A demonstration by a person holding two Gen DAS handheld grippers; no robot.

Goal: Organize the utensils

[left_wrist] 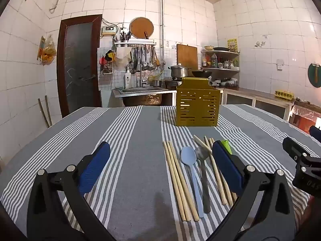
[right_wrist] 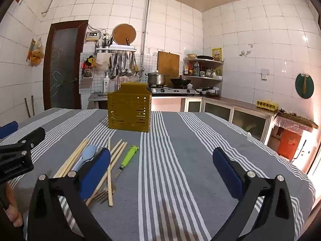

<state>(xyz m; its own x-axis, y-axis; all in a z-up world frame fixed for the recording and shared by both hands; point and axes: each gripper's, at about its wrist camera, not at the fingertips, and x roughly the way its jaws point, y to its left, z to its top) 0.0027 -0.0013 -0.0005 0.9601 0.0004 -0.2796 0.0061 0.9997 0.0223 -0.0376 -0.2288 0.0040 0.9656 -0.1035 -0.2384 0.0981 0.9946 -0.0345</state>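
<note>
- We see our left gripper (left_wrist: 160, 156) spread wide over the striped tablecloth (left_wrist: 130, 140), nothing between its blue pads (left_wrist: 94, 166).
- Our right gripper (right_wrist: 161, 162) is spread just as wide, pads clear of everything; in the left wrist view it shows at the right edge.
- The utensils lie in a loose row near the table's near edge, roughly midway along it, handles toward us.
- From the left: a bundle of wooden chopsticks (left_wrist: 178, 180), a light blue spoon (left_wrist: 189, 160), a dark metal spoon (left_wrist: 201, 156) just beside it, then more chopsticks (right_wrist: 117, 160), one crossing over the others.
- A green-handled tool (right_wrist: 129, 156) lies at the right end of the row, apart from the chopsticks.
- A fork's tines (right_wrist: 102, 196) show under the chopsticks in the right wrist view.
- The yellow slotted holder (left_wrist: 196, 108) stands upright toward the table's far edge, well apart from the row.
- A hand (right_wrist: 12, 210) shows at that view's lower left corner.
</note>
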